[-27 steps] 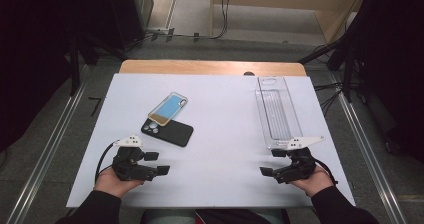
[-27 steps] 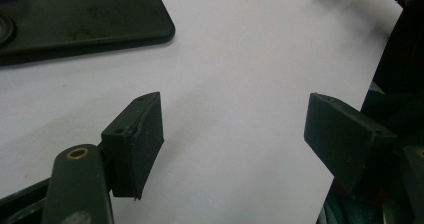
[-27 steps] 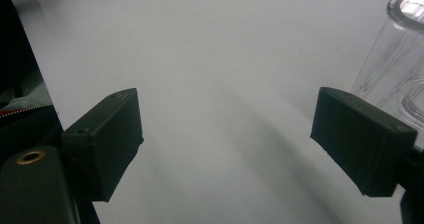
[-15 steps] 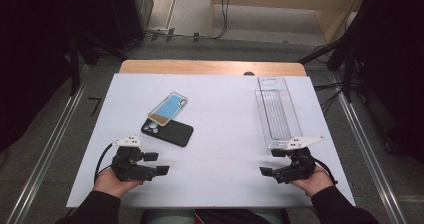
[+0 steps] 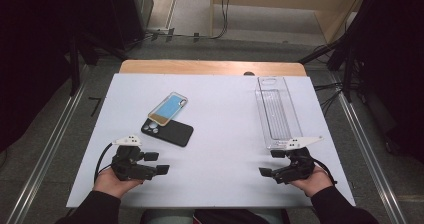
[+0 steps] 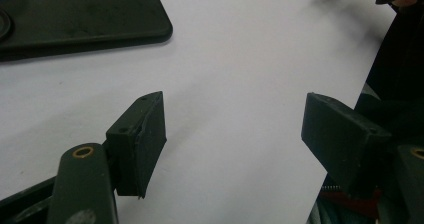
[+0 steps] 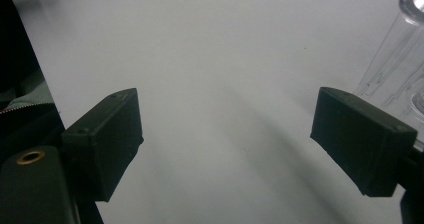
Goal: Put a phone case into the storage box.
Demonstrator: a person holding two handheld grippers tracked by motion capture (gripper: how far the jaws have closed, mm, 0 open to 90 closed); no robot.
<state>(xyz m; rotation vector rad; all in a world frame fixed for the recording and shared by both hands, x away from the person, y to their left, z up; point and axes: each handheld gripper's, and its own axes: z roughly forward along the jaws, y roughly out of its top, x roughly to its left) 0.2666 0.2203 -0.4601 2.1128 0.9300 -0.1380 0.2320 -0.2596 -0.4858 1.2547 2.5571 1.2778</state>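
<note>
A black phone (image 5: 167,131) lies face down on the white table top (image 5: 220,134), left of centre; its corner shows in the left gripper view (image 6: 85,14). A clear phone case with a blue and tan insert (image 5: 168,108) rests partly on the phone's far end. A long clear plastic tray (image 5: 276,111) lies at the right, its edge seen in the right gripper view (image 7: 395,74). My left gripper (image 5: 156,163) rests near the front left, open and empty (image 6: 232,134). My right gripper (image 5: 270,164) rests near the front right, just before the tray's near end, open and empty (image 7: 225,144).
A wooden strip (image 5: 212,67) runs along the table's far edge. Metal rails (image 5: 55,144) flank the table on both sides, and cables lie on the floor beyond (image 5: 220,14). Bare white surface lies between the two grippers.
</note>
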